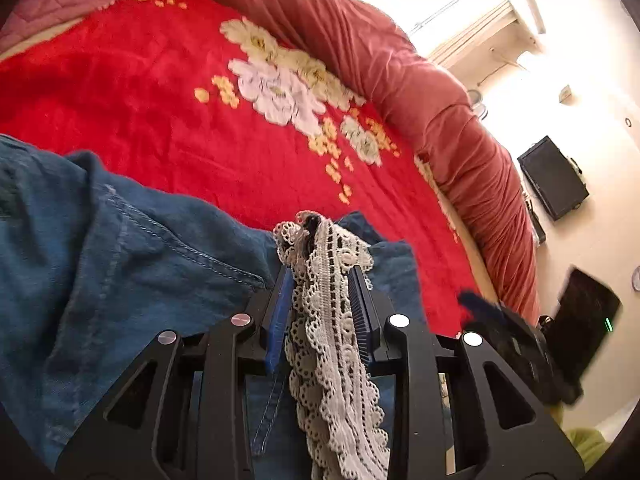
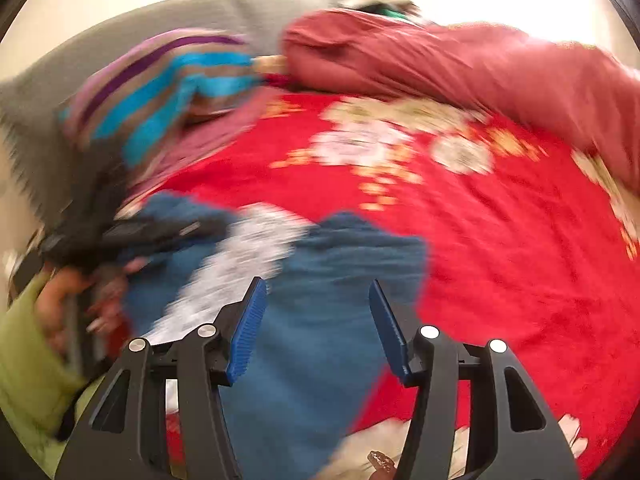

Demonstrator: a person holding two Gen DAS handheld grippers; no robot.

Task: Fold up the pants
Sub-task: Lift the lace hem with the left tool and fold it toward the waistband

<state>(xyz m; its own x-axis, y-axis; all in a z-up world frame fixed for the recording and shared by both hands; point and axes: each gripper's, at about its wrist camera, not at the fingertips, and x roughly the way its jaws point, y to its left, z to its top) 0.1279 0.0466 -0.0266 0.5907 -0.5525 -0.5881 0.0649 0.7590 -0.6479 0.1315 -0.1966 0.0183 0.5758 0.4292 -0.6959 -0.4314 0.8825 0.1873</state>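
Left tool (image 1: 326, 276) is clamped on the white lace trim (image 1: 328, 320) of the blue pants (image 1: 120, 264), lifting that end off the bed. Right tool (image 2: 318, 300) hangs wide and empty right over the denim (heavy blur here), so it's the free one for the next grab. The pants run from the left tool across the red blanket (image 1: 160, 100). A rust-red quilt (image 1: 400, 68) is bunched along the far edge, well apart.

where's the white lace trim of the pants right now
In the left wrist view, the lace trim is pinched between the left gripper fingers, draped over the blue pants.
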